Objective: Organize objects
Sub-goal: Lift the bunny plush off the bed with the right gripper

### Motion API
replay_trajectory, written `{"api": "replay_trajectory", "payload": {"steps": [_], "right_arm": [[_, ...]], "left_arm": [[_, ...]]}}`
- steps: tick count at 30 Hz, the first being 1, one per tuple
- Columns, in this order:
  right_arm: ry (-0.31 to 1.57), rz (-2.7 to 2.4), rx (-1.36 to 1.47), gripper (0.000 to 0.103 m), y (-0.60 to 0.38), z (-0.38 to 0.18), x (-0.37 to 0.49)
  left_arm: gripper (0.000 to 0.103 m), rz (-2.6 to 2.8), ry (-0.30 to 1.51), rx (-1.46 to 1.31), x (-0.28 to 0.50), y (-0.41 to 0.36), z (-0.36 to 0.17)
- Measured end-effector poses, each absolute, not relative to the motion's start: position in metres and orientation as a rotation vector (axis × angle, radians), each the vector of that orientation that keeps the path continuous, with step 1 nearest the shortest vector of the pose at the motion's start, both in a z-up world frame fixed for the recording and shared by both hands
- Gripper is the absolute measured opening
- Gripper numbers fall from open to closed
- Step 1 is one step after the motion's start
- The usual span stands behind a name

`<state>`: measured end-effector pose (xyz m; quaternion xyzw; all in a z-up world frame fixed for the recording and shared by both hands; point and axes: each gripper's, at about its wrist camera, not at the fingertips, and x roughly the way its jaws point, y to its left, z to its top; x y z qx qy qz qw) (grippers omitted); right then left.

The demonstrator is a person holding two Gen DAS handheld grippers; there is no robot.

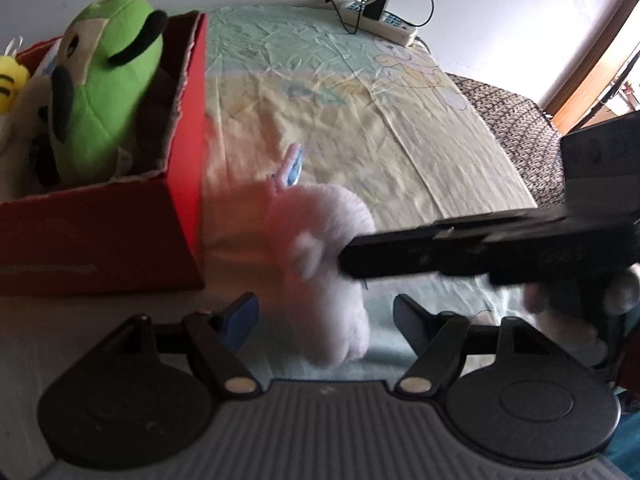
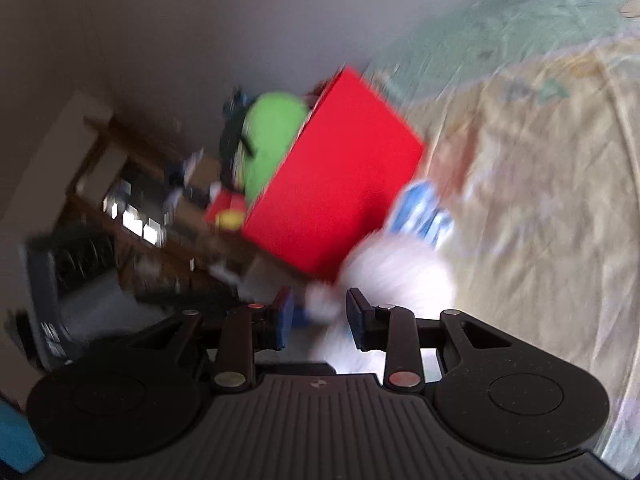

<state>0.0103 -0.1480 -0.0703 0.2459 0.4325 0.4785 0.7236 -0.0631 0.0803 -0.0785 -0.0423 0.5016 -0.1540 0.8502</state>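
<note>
Left wrist view shows a red box (image 1: pixel 100 232) near the left edge of the bed (image 1: pixel 360 120), already holding a green plush (image 1: pixel 104 88), a small yellow toy (image 1: pixel 10 84) and something white beside it. So most of the sorting looks done. What is left, I'd judge, is the white fluffy plush (image 1: pixel 332 264) with a blue-and-white tag, lying on the sheet just beside the box's right wall.

The left gripper (image 1: pixel 324 320) stands spread, the plush between its fingers but not squeezed. The right gripper (image 2: pixel 320 316) reaches in from the right; its jaws are fairly close around a white tuft, though blur stops me saying whether they pinch it.

A pale strip of lettering on the box front is too smeared to read. At the far edge lies a power strip (image 1: pixel 384 24); its markings are unreadable too.
</note>
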Motion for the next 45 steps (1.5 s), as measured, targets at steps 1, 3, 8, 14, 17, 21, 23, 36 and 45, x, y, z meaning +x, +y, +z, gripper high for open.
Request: {"api": "replay_trajectory", "payload": {"steps": [1, 3, 8, 14, 17, 21, 23, 36, 45], "right_arm": [[0.948, 1.022, 0.589, 0.033, -0.154, -0.072, 0.013], [0.956, 0.921, 0.657, 0.033, -0.166, -0.078, 0.017], [1.075, 0.851, 0.694, 0.046, -0.168, -0.103, 0.016], [1.127, 0.842, 0.673, 0.057, -0.146, -0.118, 0.012], [1.137, 0.845, 0.685, 0.061, -0.138, -0.120, 0.015], [1.163, 0.877, 0.693, 0.052, -0.126, -0.125, 0.016], [1.163, 0.894, 0.693, 0.046, -0.124, -0.123, 0.013], [1.149, 1.071, 0.477, 0.041, -0.116, -0.085, -0.016], [1.231, 1.238, 0.415, 0.041, -0.073, -0.073, -0.026]], "left_arm": [[0.073, -0.317, 1.056, -0.084, -0.062, 0.080, -0.080], [0.072, -0.305, 1.055, -0.078, -0.059, 0.078, -0.081], [0.069, -0.288, 1.078, -0.079, -0.052, 0.081, -0.091], [0.069, -0.290, 1.099, -0.100, -0.047, 0.084, -0.100], [0.068, -0.286, 1.100, -0.085, -0.045, 0.080, -0.103], [0.069, -0.270, 1.107, -0.074, -0.044, 0.079, -0.104], [0.066, -0.263, 1.106, -0.074, -0.045, 0.080, -0.104], [0.058, -0.292, 1.095, -0.083, -0.083, 0.099, -0.082], [0.058, -0.260, 1.111, -0.068, -0.123, 0.122, -0.060]]}}
